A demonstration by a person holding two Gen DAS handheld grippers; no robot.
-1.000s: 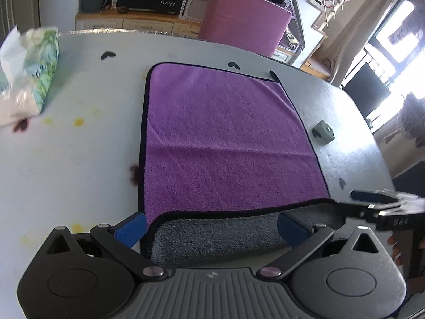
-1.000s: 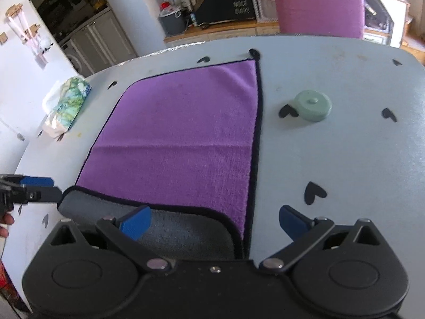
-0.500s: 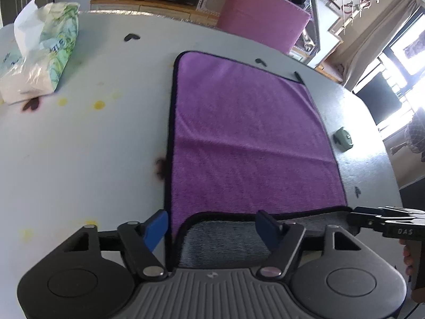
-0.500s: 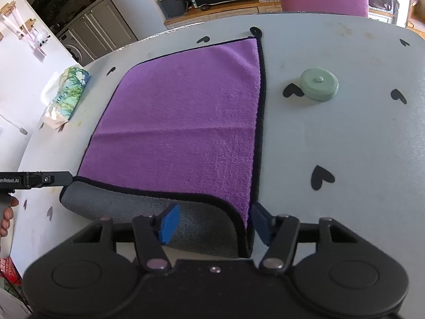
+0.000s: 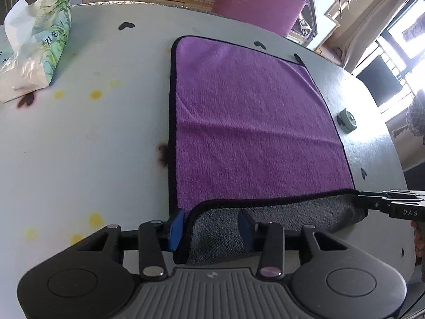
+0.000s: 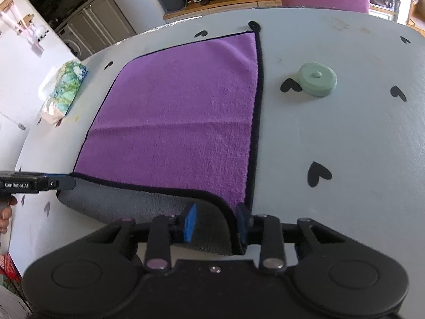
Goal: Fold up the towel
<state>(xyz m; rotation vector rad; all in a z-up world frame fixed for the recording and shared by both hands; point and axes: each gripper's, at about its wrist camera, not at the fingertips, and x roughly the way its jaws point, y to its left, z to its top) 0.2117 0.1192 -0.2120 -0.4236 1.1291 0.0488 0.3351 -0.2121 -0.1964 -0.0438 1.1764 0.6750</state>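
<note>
A purple towel point(image 5: 247, 122) with a black hem and grey underside lies flat on the pale table; it also shows in the right wrist view point(image 6: 186, 122). Its near edge is lifted and curled over, grey side up. My left gripper point(image 5: 211, 228) straddles the near left corner of that edge, jaws partly closed, a gap still showing. My right gripper point(image 6: 216, 220) straddles the near right corner the same way. Each gripper shows in the other's view, the right point(image 5: 382, 203) and the left point(image 6: 53, 183), with its fingers against the towel edge.
A tissue pack point(image 5: 34, 58) lies at the far left of the table. A green round disc point(image 6: 317, 79) sits right of the towel. Black heart stickers and yellow stains dot the table point(image 5: 79, 146). A pink chair point(image 5: 255, 2) stands behind.
Both grippers' jaws have narrowed from wide open around the towel's near corners. The near edge has risen and curled further over the purple side.
</note>
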